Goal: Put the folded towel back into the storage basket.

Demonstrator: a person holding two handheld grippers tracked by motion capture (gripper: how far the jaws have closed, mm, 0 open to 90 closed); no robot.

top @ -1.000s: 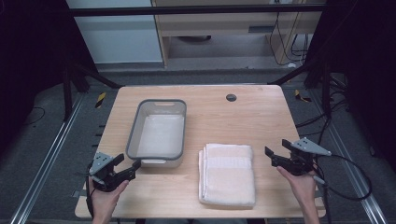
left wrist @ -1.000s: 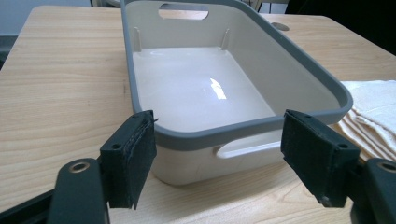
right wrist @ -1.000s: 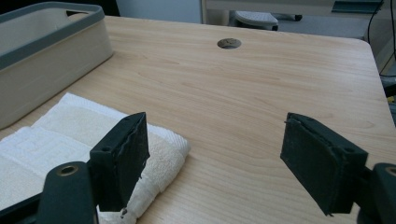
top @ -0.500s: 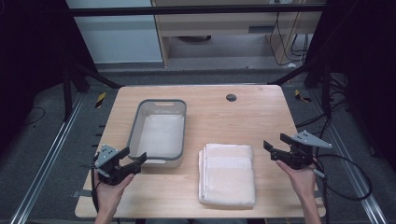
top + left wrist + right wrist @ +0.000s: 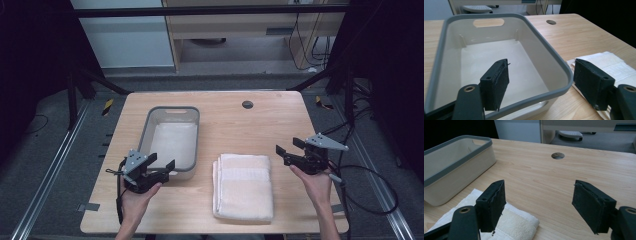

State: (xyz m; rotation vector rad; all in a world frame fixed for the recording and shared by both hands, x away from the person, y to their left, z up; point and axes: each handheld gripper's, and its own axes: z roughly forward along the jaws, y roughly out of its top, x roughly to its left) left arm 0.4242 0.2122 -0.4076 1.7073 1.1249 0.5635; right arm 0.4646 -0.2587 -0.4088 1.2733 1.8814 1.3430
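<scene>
A white bin with a grey rim (image 5: 170,140) stands empty on the left half of the wooden table. A folded cream towel (image 5: 243,186) lies to its right, near the front edge. My left gripper (image 5: 161,162) is open at the bin's near left corner. In the left gripper view its jaws straddle the near rim (image 5: 554,57), the left one over the inside of the bin, the right one outside, over the towel (image 5: 616,65). My right gripper (image 5: 288,147) hovers open to the right of the towel's far corner (image 5: 516,222). Both grippers' jaws have just been closing a little, and neither is pressing on anything.
A round cable hole (image 5: 247,104) sits in the table (image 5: 240,125) at the back centre. Bare wood lies between the bin, the hole and the right edge. Cables trail off the table's right side (image 5: 370,185). Dark frame posts stand at both back corners.
My left gripper has moved forward and right, from the table's front left up to the bin's near corner. My right gripper has lifted slightly and edged towards the towel.
</scene>
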